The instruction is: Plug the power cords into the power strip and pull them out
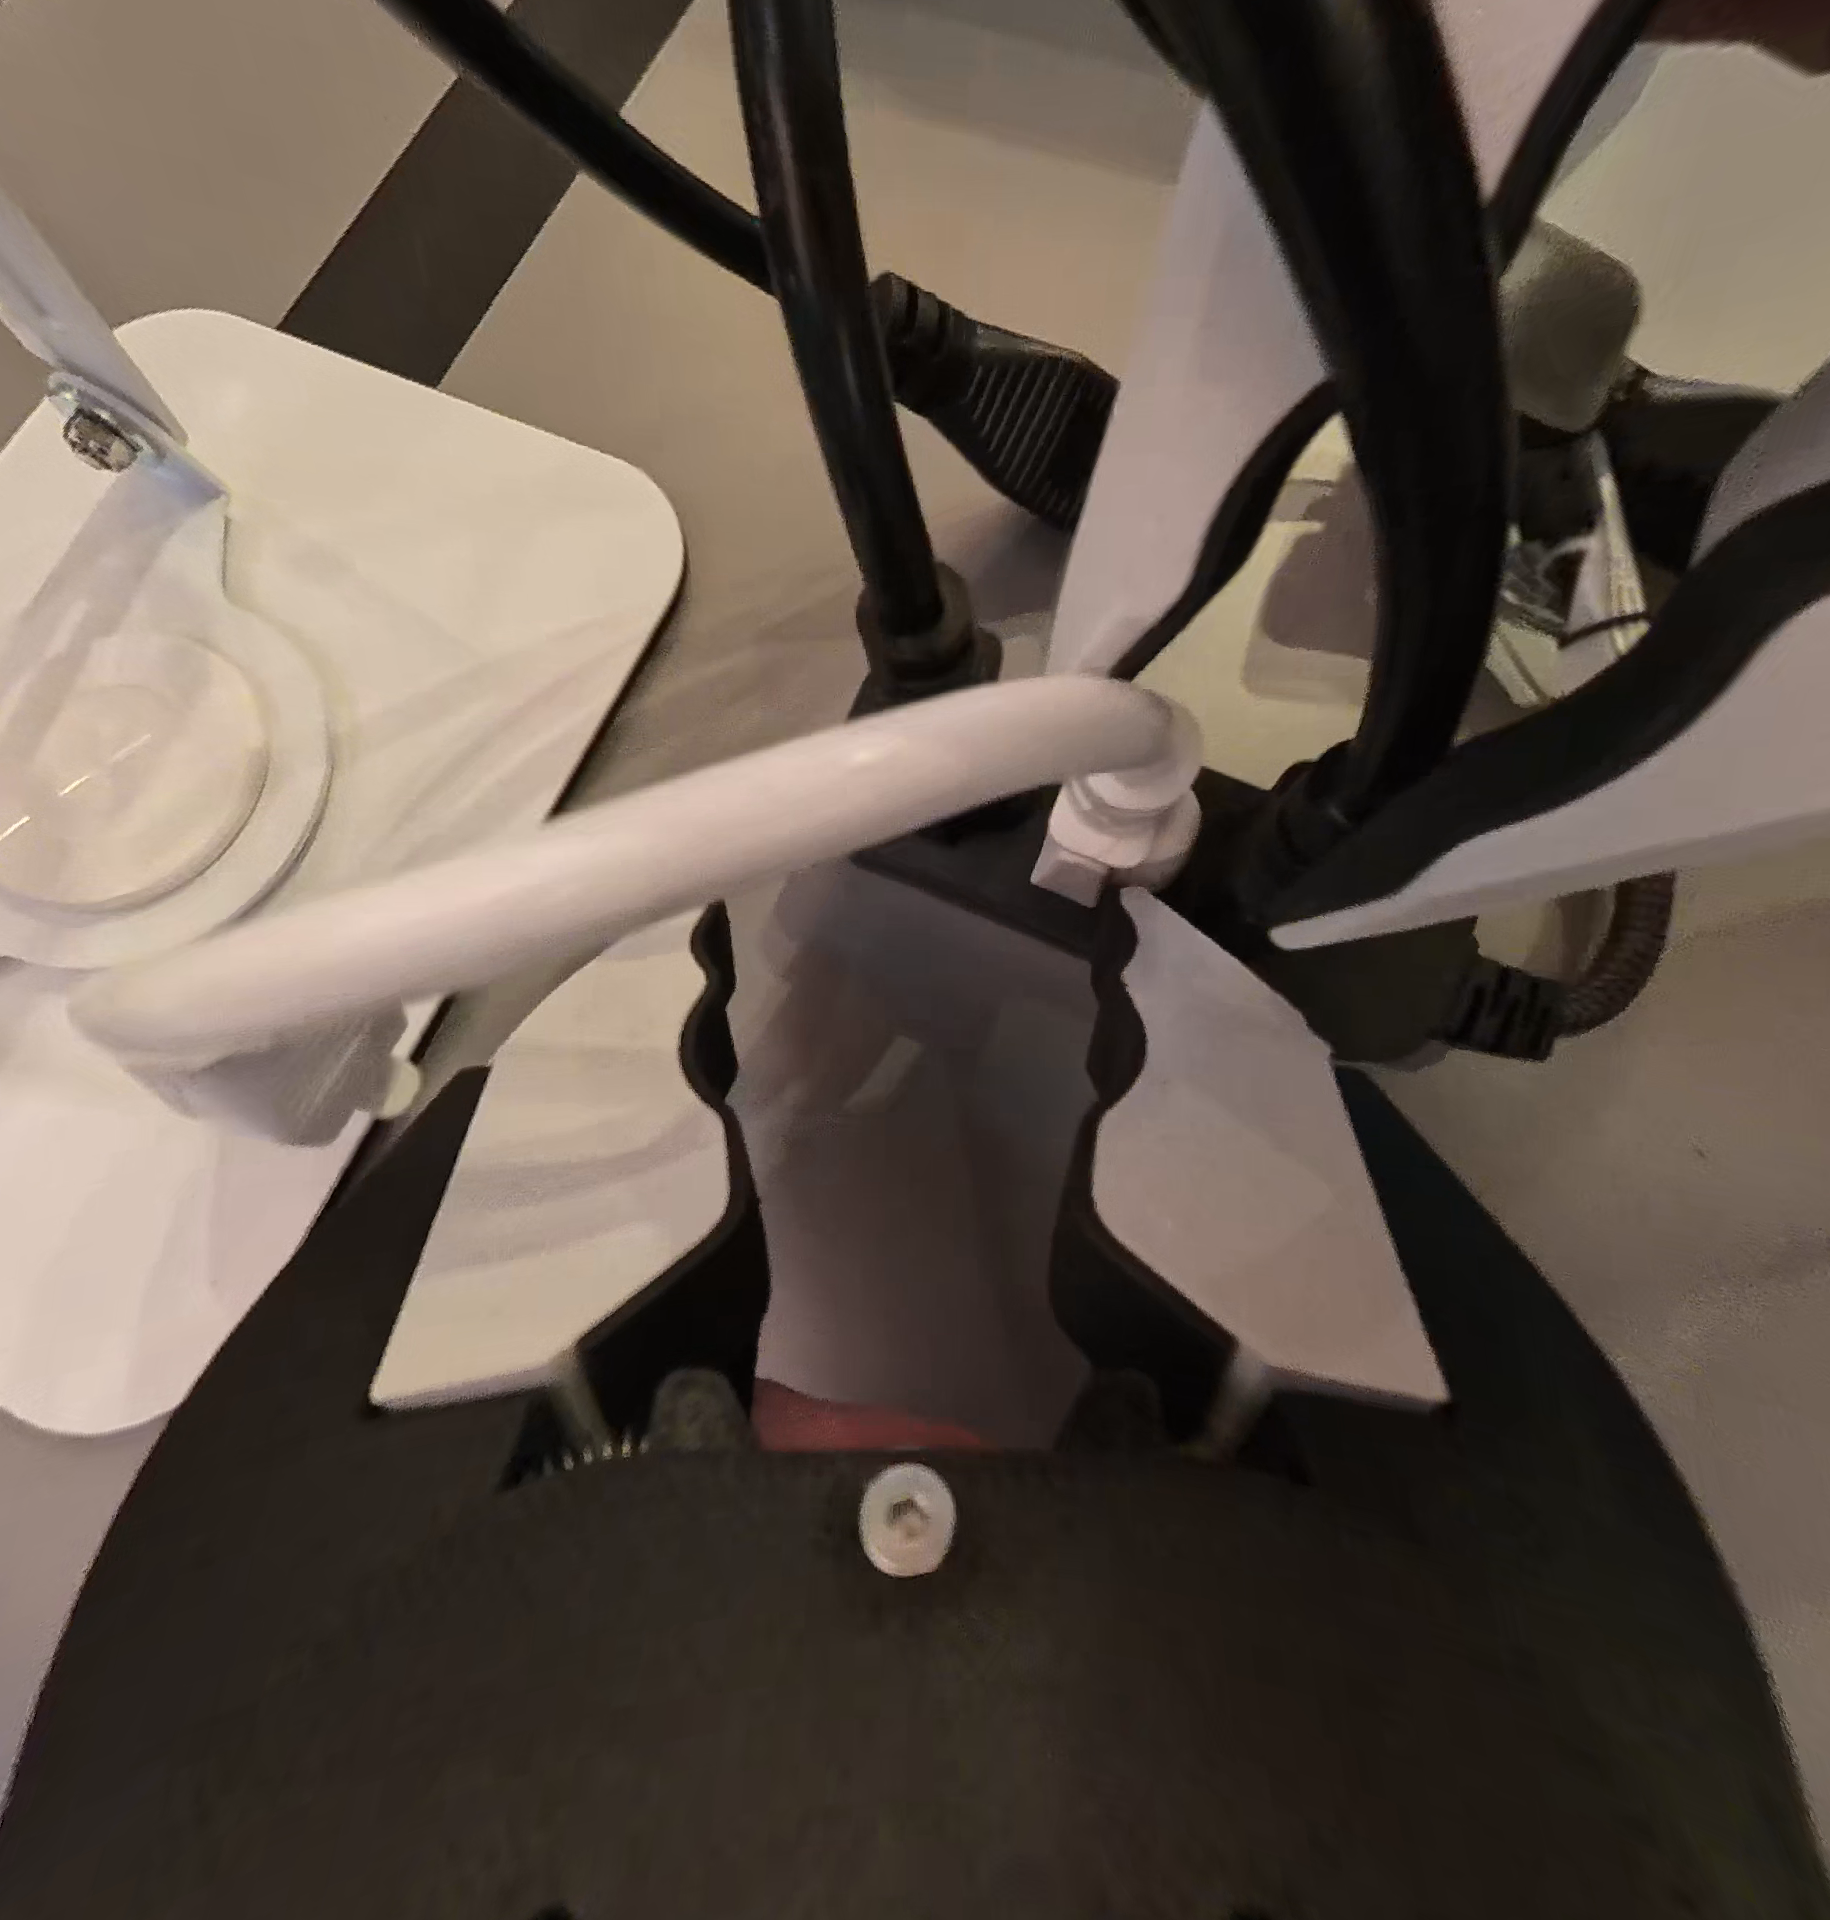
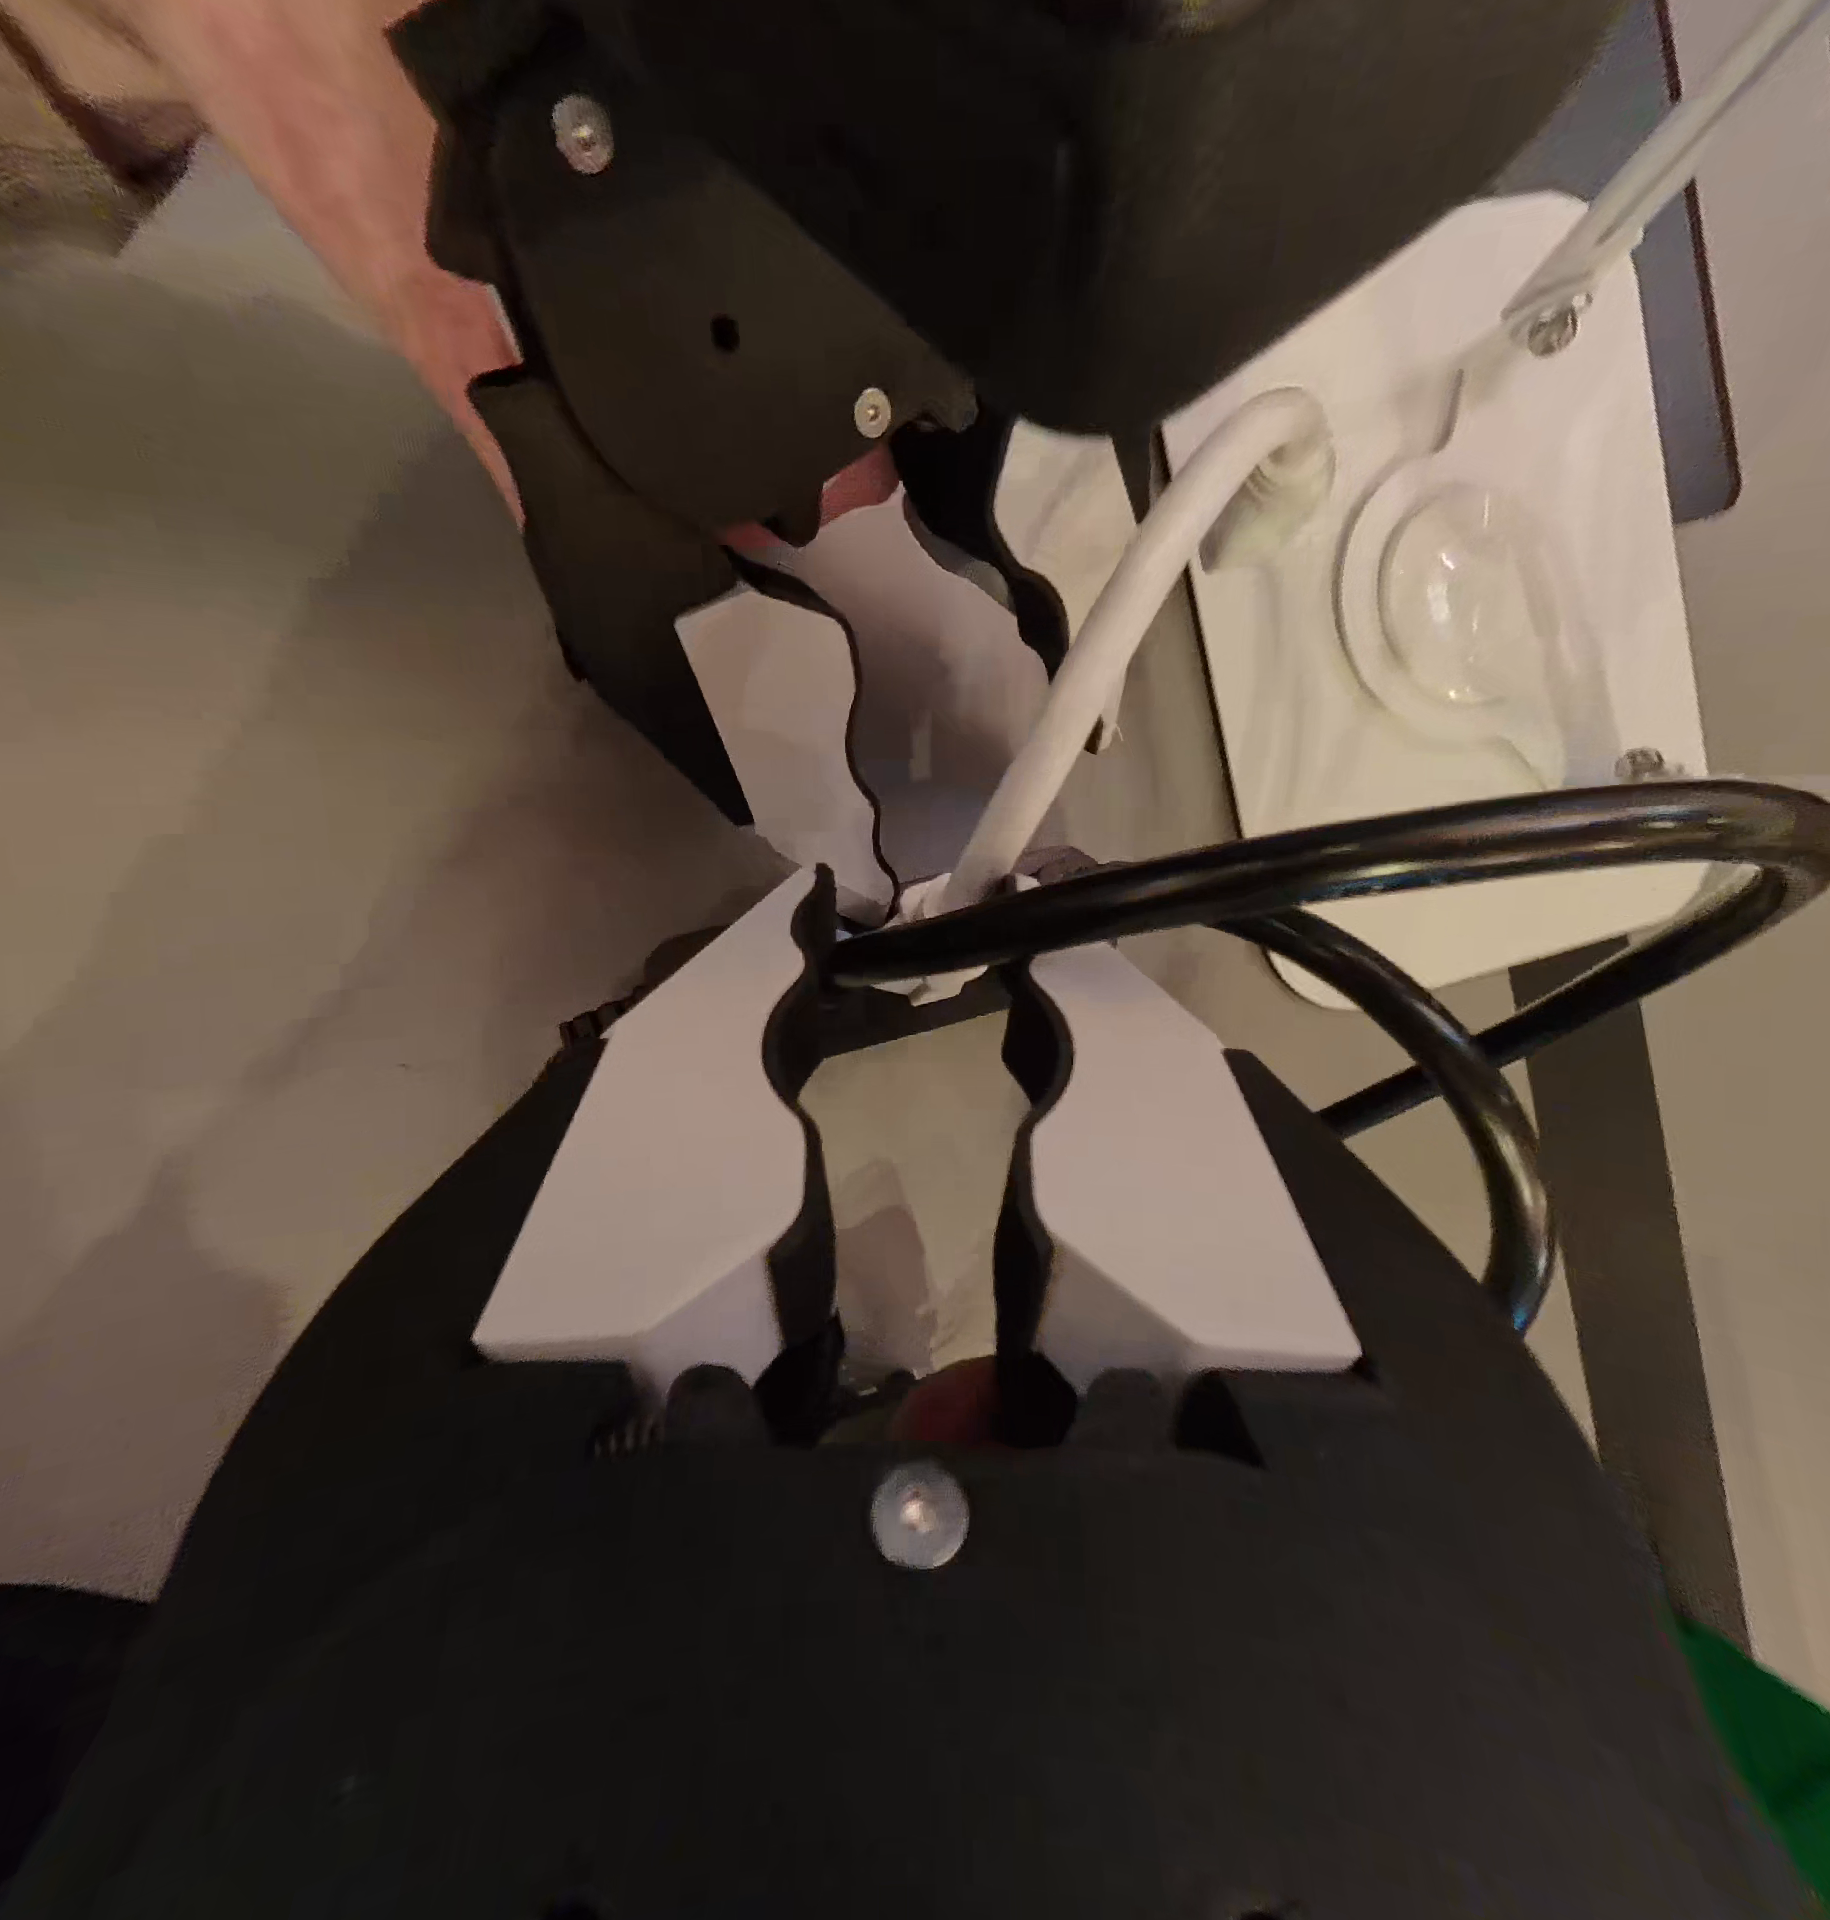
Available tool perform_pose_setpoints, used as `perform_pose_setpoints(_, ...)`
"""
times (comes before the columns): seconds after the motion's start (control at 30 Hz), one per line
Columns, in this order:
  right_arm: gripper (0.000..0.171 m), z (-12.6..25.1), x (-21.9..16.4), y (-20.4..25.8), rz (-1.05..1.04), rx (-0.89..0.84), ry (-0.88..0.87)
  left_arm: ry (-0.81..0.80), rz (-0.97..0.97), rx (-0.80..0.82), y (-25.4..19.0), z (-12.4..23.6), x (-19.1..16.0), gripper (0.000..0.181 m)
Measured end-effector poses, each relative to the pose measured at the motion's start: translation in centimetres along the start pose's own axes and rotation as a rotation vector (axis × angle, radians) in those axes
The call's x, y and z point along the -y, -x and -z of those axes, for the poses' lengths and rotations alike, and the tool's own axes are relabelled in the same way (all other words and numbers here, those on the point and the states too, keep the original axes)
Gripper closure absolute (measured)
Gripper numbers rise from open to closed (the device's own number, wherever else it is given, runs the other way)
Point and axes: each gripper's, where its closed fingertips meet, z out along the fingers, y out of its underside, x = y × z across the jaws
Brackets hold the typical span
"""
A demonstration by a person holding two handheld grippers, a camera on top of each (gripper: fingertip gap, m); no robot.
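Left wrist view had the left gripper point(image 1: 916, 935) with its jaws parted, white fingers point(image 1: 1202, 1049) either side of a pale gap, tips just short of a white plug point(image 1: 1108, 821) standing among black plugs point(image 1: 921, 634); the power strip under them was mostly hidden. A white cord point(image 1: 599, 842) arched from that plug to a white lamp base point(image 1: 371, 540) on the beige table point(image 1: 1669, 1195).

From the right wrist view, the right gripper point(image 2: 916, 956) also stood open, its tips meeting the left gripper's point(image 2: 952, 727) over the same plug, a black cord point(image 2: 1306, 842) looping across them. Both tools slanted down steeply toward each other. A person's hand point(image 2: 371, 208) held the far tool.
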Motion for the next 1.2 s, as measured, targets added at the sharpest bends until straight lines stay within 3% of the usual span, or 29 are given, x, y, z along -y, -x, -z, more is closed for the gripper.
perform_pose_setpoints(0.4, 0.151, 1.8, -1.2, 3.0, 0.270, 0.259, -0.265, -0.096, -0.126, -0.159, -3.0, 2.0, 0.4, 0.083)
perform_pose_setpoints(0.6, 0.150, 2.2, -1.7, 3.1, 0.270, 0.277, -0.266, 0.006, -0.125, -0.222, -4.0, 1.6, -1.2, 0.089)
perform_pose_setpoints(0.9, 0.153, 2.4, -1.2, 2.8, 0.219, 0.318, -0.349, -0.123, -0.077, -0.226, -4.1, 0.3, 1.1, 0.085)
perform_pose_setpoints(0.97, 0.153, 2.3, -1.2, 2.9, 0.231, 0.314, -0.348, -0.142, -0.083, -0.234, -4.6, -0.1, 1.6, 0.093)
perform_pose_setpoints(1.03, 0.154, 2.3, -1.3, 3.1, 0.248, 0.323, -0.352, -0.145, -0.111, -0.295, -6.0, -0.4, 1.7, 0.114)
perform_pose_setpoints(1.2, 0.155, 2.3, -1.6, 2.6, 0.205, 0.337, -0.385, -0.151, -0.151, -0.261, -5.8, -0.9, 1.7, 0.118)
